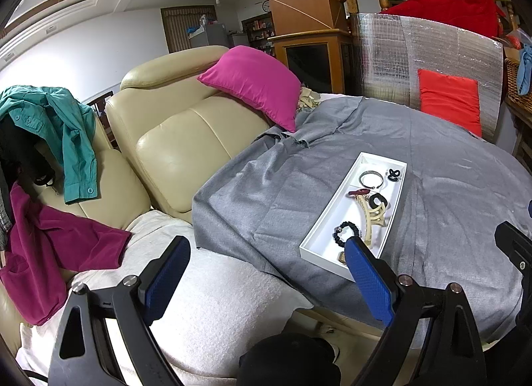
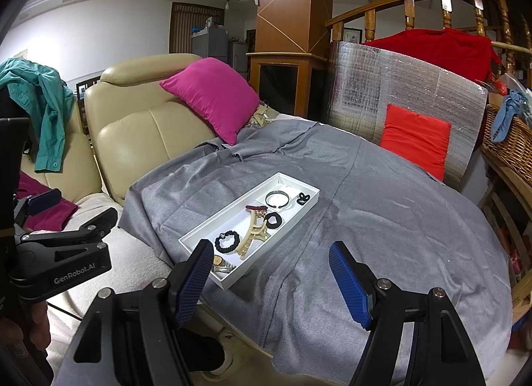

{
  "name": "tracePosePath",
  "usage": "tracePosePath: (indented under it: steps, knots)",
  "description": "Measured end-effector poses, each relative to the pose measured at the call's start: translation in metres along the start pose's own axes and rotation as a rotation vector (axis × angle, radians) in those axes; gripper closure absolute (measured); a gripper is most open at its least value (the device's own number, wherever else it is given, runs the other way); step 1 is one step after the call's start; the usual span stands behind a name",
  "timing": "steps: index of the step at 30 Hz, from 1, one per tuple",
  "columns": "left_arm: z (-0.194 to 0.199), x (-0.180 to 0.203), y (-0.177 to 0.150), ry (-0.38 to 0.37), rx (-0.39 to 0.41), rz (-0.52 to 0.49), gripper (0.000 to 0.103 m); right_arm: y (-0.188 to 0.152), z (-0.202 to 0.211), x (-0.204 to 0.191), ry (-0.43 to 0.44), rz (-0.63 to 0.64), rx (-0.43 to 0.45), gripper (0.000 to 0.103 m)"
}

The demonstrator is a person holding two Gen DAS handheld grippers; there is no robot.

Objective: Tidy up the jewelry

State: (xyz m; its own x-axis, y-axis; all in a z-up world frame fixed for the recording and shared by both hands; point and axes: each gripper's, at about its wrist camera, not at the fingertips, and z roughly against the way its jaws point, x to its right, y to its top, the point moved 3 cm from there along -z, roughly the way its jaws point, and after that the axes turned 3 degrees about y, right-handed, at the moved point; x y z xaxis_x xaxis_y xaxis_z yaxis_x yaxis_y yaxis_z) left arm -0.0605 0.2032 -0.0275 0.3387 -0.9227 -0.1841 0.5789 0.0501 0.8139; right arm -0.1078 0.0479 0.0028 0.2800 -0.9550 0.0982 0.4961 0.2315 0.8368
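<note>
A white tray lies on the grey cloth. It holds a silver bangle, a small black hair tie, a dark red clip, a black ring tie, a beige claw clip, a black beaded scrunchie and a gold watch. My left gripper hovers open and empty, left of the tray's near end. My right gripper is open and empty just before that end.
The grey cloth covers a round table. A beige sofa with a pink cushion, a teal shirt and a magenta garment stands to the left. A foil board with a red cushion and a wicker basket stand behind the table.
</note>
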Motion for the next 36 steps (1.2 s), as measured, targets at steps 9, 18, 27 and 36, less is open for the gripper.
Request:
tracePosePath:
  steps: [9, 18, 27, 36]
  knots:
    - [-0.001, 0.000, -0.001, 0.002, 0.000, -0.001, 0.009, 0.000, -0.002, -0.001, 0.002, 0.000, -0.003, 0.028]
    - [-0.004, -0.006, -0.003, -0.001, -0.004, 0.008, 0.009, 0.001, -0.006, -0.003, 0.002, 0.010, -0.002, 0.028]
    - [-0.009, -0.014, 0.000, -0.001, -0.009, 0.016, 0.009, 0.005, -0.014, -0.007, 0.004, 0.022, -0.008, 0.028]
    - [-0.021, -0.014, 0.003, 0.000, -0.027, 0.016, 0.009, 0.009, -0.029, -0.008, 0.007, 0.027, -0.025, 0.028]
